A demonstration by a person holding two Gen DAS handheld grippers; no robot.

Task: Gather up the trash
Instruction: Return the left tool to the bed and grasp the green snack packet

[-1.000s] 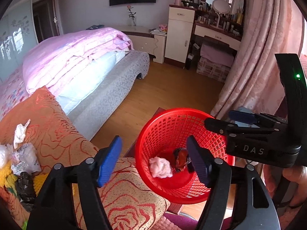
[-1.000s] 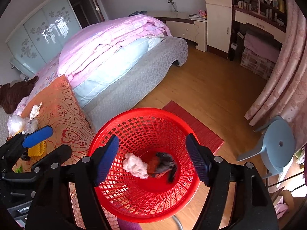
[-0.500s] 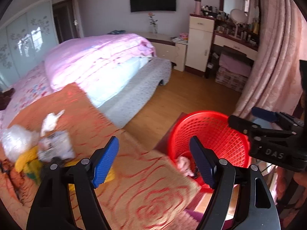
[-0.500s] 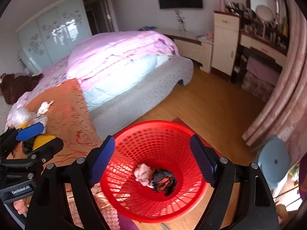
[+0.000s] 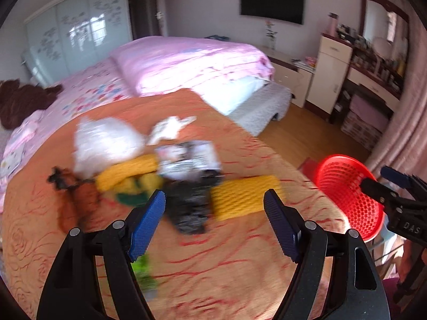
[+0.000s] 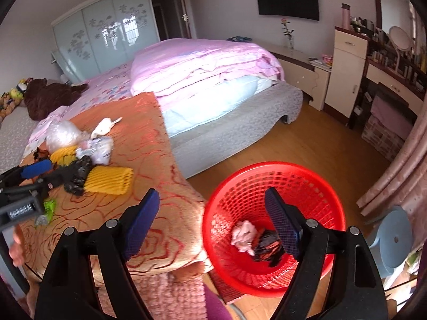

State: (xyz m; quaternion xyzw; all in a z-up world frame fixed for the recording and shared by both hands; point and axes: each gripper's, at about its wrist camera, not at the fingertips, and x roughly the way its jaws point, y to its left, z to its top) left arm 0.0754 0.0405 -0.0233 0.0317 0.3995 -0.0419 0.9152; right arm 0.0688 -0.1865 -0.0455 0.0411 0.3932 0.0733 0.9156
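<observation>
With both pairs of fingers spread empty, the left gripper (image 5: 214,220) is nearer, the black bag (image 5: 188,208) lying just ahead between its fingers

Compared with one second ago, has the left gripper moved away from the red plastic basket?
Yes. The left gripper has swung left, off the red plastic basket, and now points at the trash pile on the orange patterned blanket, both jaws open.

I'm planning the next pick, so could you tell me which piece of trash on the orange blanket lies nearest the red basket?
The yellow ribbed foam sheet: it lies flat at the pile's basket-side edge, nearest the red basket.
</observation>
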